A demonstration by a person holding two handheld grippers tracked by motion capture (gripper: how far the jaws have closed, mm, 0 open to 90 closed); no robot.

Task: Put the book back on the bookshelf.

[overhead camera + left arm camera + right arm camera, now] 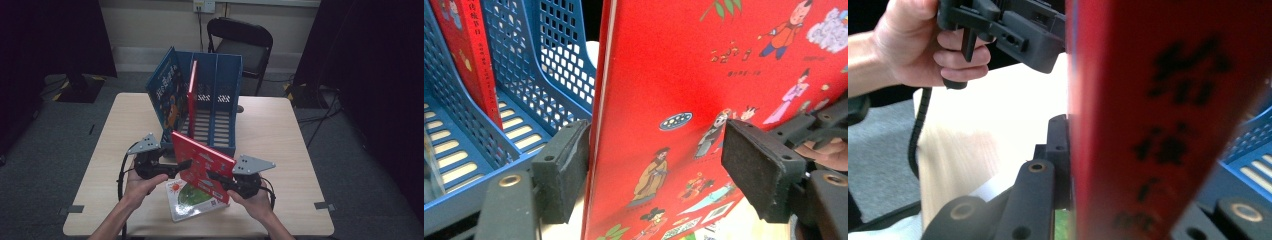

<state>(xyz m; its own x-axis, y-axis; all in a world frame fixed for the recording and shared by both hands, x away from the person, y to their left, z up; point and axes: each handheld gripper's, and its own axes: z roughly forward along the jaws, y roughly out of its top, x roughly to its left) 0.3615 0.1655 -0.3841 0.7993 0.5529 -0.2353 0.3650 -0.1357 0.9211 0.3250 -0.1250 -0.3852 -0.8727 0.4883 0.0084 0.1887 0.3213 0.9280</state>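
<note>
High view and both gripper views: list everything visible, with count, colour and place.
File rack: one, blue, far middle of the table.
Books: four; a blue one and a red one standing in the rack, a red one held upright between the tongs, a white and green one flat beneath it.
Table: one, light wood.
Chair: one, black, behind the table.
Left tongs: black, open around the held book.
Right tongs: black, shut on the held book.

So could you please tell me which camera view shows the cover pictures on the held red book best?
The left gripper view: the red book shows sharp painted figures. The high view shows it small and whole; the right gripper view shows blurred black characters.
</note>
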